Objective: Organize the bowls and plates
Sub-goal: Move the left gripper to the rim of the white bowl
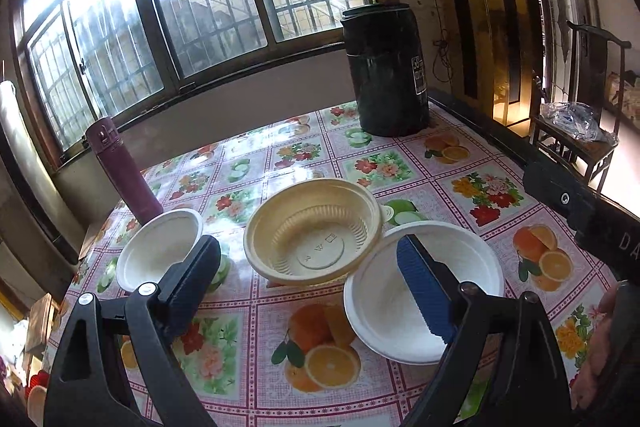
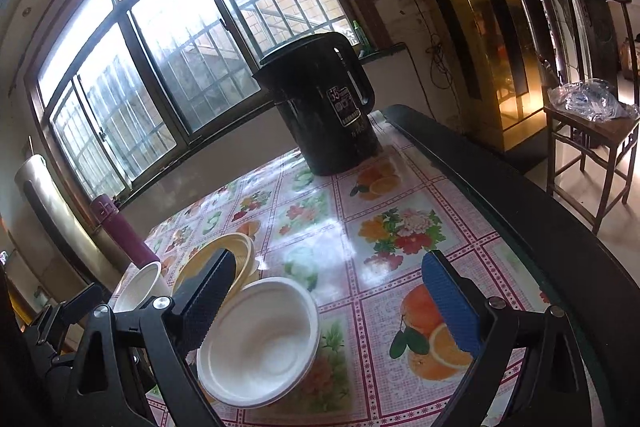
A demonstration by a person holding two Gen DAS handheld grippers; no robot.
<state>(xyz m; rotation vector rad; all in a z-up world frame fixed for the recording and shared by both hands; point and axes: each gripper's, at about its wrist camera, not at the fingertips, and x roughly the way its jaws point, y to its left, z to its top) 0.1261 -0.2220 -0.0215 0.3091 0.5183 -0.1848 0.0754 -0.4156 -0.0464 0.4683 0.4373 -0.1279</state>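
The table [image 1: 460, 163], covered in a glossy fruit-and-flower oilcloth, carries everything inspected. At its far edge by the window stands a tall black plastic kettle [image 1: 386, 75], well apart from the tableware and probably parked there out of the way. At the far left corner stands a slim maroon flask [image 1: 122, 171]. Three bowls sit unstacked toward the near left: a ribbed yellow plastic bowl [image 1: 312, 231] in the middle, a large white paper bowl [image 1: 400, 291] just beside it on the right, and a smaller white paper bowl [image 1: 160, 247] nearer the left edge (no plates identifiable). Sorting appears not yet begun. The left hand-held gripper [image 1: 310, 281] hangs wide open and empty before the yellow bowl, plausibly lining up a grasp. The right hand-held gripper [image 2: 340, 303] likewise stands wide and empty.
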